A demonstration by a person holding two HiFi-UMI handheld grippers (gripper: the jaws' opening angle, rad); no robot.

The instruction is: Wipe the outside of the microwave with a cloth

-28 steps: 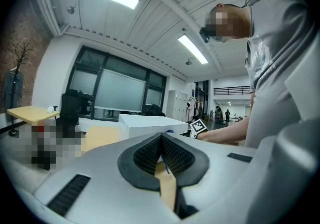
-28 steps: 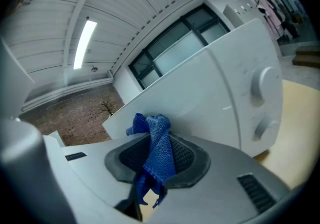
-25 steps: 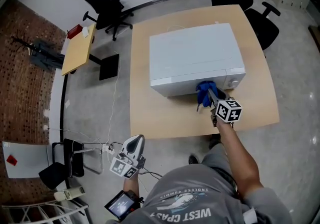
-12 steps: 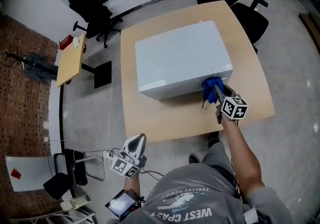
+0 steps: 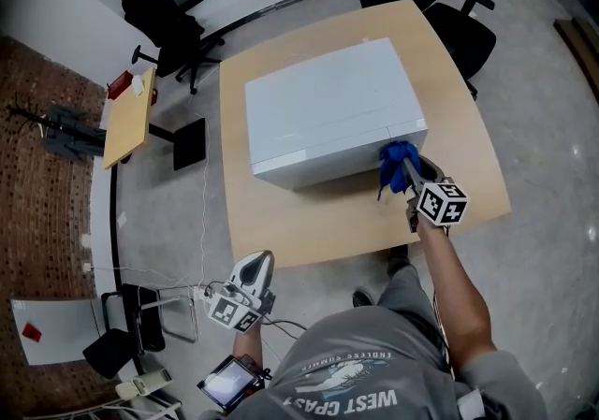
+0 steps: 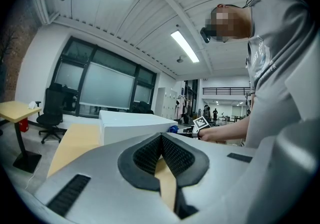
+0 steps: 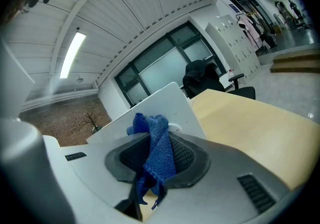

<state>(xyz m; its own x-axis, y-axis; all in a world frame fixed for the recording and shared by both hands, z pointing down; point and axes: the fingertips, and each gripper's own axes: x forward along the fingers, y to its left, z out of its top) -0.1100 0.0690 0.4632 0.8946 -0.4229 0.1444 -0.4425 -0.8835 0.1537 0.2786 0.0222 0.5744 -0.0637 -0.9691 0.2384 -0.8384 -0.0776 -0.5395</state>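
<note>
Microwave (image 5: 328, 114): a white box standing on the tan surface (image 5: 309, 222), set toward the far half, with its front face toward the person. Bare surface shows in front of it and to both sides.

Cloth (image 5: 396, 162): blue and bunched, located at the right-hand end of the microwave's front face, just below the top edge. In the head view it lies against that face. The right gripper view shows the cloth standing up in front of the white panel, but firm contact cannot be confirmed from there.

Right claw (image 5: 405, 168): jaws are narrowly parted and clamped on the cloth. A fold rises above the pads and loose ends hang below them. The claw points at the microwave's front, close to level. Its marker cube (image 5: 440, 203) sits over the near right part of the surface, and the person's forearm (image 5: 449, 278) extends behind it.

Left claw (image 6: 161, 140): jaws are pressed together with nothing between them. It is held low at the person's left side, over the floor (image 5: 178, 222) and well apart from the microwave.

Surroundings: black office chairs (image 5: 173, 21) beyond the surface, and a small side table (image 5: 131, 114) to the left.
</note>
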